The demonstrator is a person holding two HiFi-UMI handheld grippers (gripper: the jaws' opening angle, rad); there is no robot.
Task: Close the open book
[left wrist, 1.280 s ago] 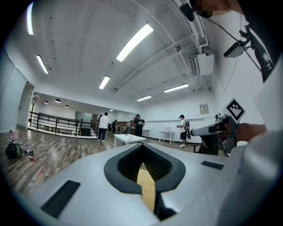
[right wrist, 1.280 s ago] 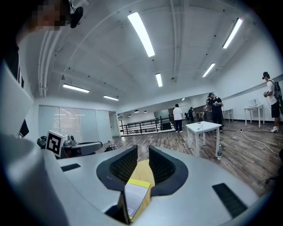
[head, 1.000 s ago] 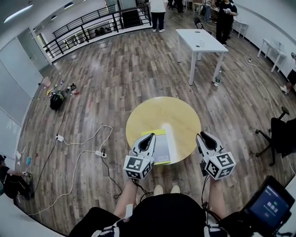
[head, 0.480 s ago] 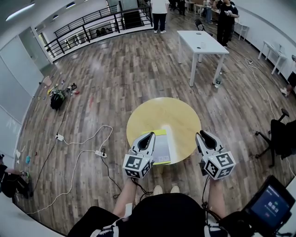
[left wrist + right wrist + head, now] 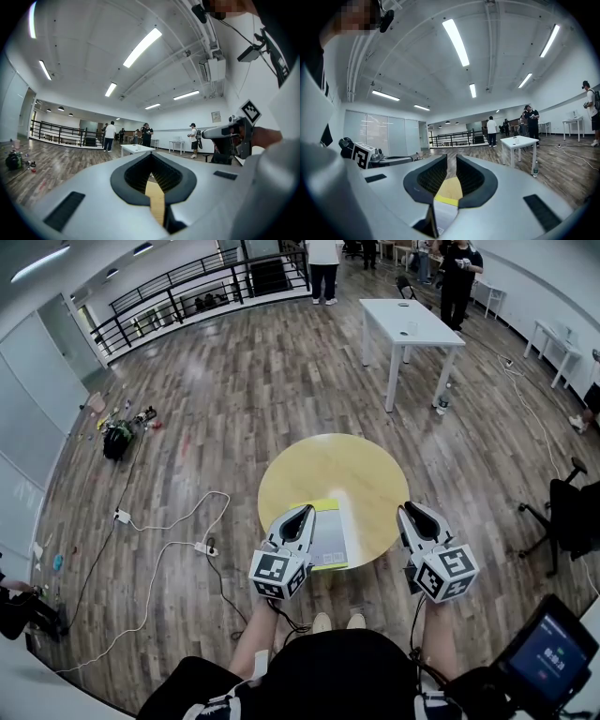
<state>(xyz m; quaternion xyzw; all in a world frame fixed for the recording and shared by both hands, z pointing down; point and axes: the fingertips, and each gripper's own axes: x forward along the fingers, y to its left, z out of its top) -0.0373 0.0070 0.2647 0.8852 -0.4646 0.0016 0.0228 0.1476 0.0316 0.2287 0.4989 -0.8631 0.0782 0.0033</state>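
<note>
Above book (image 5: 330, 540): left gripper (image 5: 306, 512), seemingly covering edge.

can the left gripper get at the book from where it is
Probably yes: the left gripper hangs by the left edge of the book on the round table, and nothing else lies between them. Its jaws look closed, so they would have to open first to grip it.

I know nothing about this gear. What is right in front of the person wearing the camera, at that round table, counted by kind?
Round pale wooden table: 1
Grey book with a yellow-green edge: 1
Hand-held grey two-jaw grippers with marker cubes: 2, the left gripper and the right gripper
Total: 4
</note>
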